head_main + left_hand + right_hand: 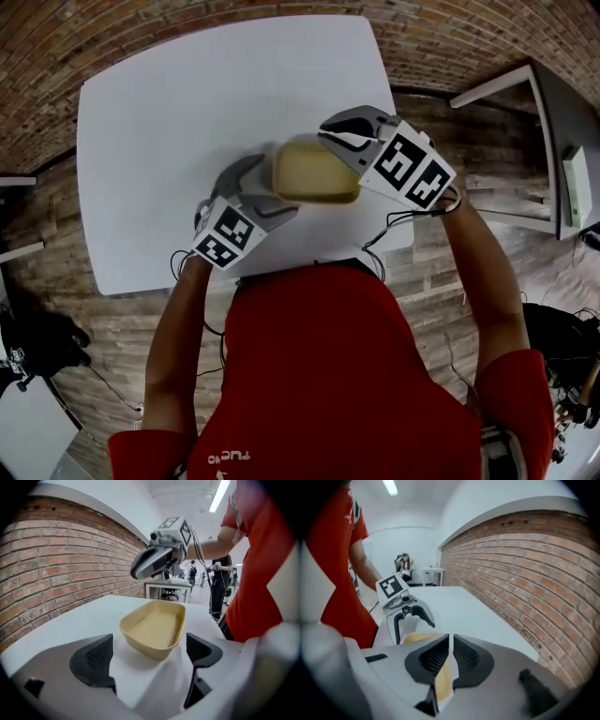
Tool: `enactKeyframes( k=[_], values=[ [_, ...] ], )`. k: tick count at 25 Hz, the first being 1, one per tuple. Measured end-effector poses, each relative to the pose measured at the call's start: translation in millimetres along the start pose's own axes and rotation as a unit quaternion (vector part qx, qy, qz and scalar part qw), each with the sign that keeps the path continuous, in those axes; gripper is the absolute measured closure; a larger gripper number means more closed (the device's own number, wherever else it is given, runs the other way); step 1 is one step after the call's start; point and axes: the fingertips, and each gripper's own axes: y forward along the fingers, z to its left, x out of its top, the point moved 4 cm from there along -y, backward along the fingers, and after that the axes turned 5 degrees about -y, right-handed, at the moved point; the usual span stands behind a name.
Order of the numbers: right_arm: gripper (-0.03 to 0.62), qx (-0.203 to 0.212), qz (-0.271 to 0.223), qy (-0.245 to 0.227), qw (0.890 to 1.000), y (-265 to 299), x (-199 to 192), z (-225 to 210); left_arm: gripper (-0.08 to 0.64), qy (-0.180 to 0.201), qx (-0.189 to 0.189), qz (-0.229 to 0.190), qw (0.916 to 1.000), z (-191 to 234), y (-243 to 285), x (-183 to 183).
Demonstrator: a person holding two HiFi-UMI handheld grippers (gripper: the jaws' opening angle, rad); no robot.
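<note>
A shallow beige tray point(314, 172) hangs above the white table point(178, 131), close under the head camera. My right gripper point(343, 141) is shut on the tray's thin rim; in the right gripper view the beige wall point(443, 681) is pinched between the two pads of the right gripper point(450, 645). My left gripper point(266, 189) is open at the tray's left end. In the left gripper view the tray point(157, 629) lies just ahead of the open left gripper point(150, 660), apart from both fingers, with the right gripper point(157, 557) above its far end.
A brick wall point(56, 569) runs along the table's far side. A second white table point(562, 159) stands at the right, dark gear point(37, 342) at the left. People point(218, 581) and a desk point(171, 585) are in the background.
</note>
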Motion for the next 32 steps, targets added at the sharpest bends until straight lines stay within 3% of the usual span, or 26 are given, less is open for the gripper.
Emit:
enactKeyframes(
  k=[2,5,6,8,10,15,19,23,29,32],
  values=[
    [0.545,-0.013,-0.057,0.063,0.996,-5,-2,-5,0.060,-0.028,0.005,-0.045,0.9986,0,-13,11],
    [0.546,-0.049,-0.141,0.125,0.981,-14,-3,-5,0.090,-0.073,0.010,-0.117,0.9904,1,-31,34],
    [0.546,-0.064,-0.166,0.140,0.974,-17,-2,-4,0.140,-0.085,0.015,-0.137,0.9867,3,-35,41],
    [0.548,-0.095,-0.212,0.162,0.959,-23,-2,-1,0.324,-0.106,0.032,-0.178,0.9778,8,-43,59],
    [0.548,-0.121,-0.242,0.174,0.947,-29,-2,4,0.440,-0.121,0.048,-0.218,0.9673,13,-49,77],
    [0.549,-0.164,-0.286,0.199,0.923,-41,6,14,0.528,-0.128,0.082,-0.263,0.9528,15,-53,107],
    [0.552,-0.189,-0.315,0.212,0.906,-52,14,21,0.545,-0.125,0.099,-0.286,0.9448,6,-55,124],
    [0.558,-0.203,-0.324,0.203,0.901,-62,16,32,0.545,-0.111,0.108,-0.301,0.9411,-8,-59,132],
    [0.561,-0.200,-0.329,0.189,0.903,-71,26,48,0.546,-0.100,0.111,-0.306,0.9401,-26,-61,137],
    [0.562,-0.196,-0.322,0.177,0.909,-73,25,56,0.545,-0.098,0.109,-0.309,0.9396,-33,-62,139]
  ],
)
